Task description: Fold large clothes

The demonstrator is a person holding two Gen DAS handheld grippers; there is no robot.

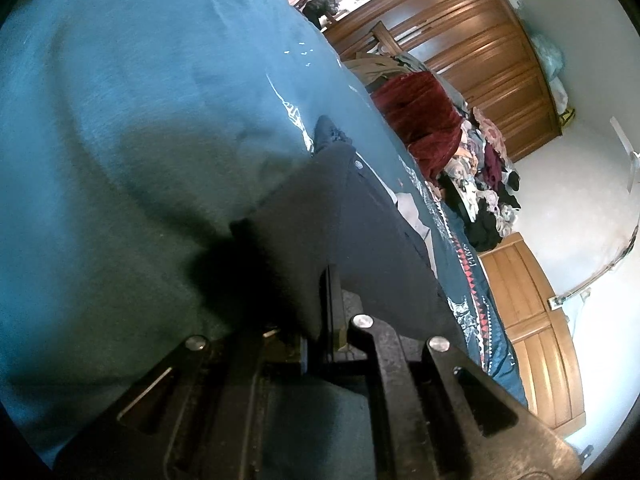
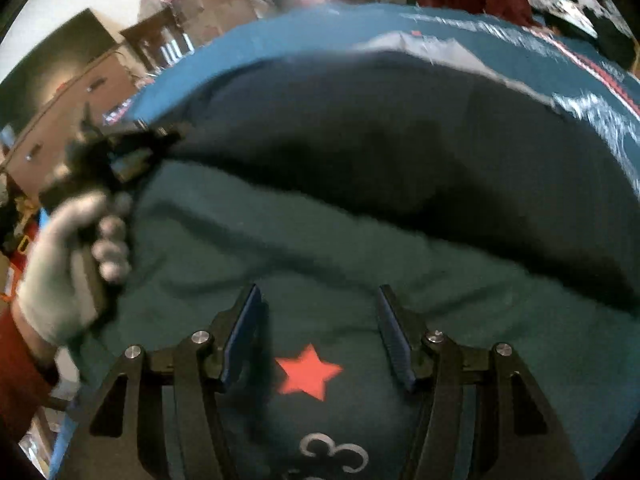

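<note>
A dark navy garment [image 1: 352, 216] lies on a teal bedspread [image 1: 140, 100]. My left gripper [image 1: 326, 280] is shut on the garment's near edge, and the cloth hides most of its fingers. In the right wrist view the same garment [image 2: 400, 152] stretches across the middle, blurred. A gloved hand [image 2: 68, 272] holds the left gripper [image 2: 154, 142], which pinches the garment's left corner, lifted. My right gripper [image 2: 318, 292] is open with nothing between its fingers. It hovers over teal cloth with a red star [image 2: 308, 372], just short of the garment's near edge.
A pile of mixed clothes [image 1: 476, 168] and a dark red blanket [image 1: 420, 120] sit at the bed's far end. A wooden wardrobe [image 1: 480, 52] and a wooden bed frame [image 1: 532, 328] stand at the right. A dark cabinet [image 2: 80, 92] is at the left.
</note>
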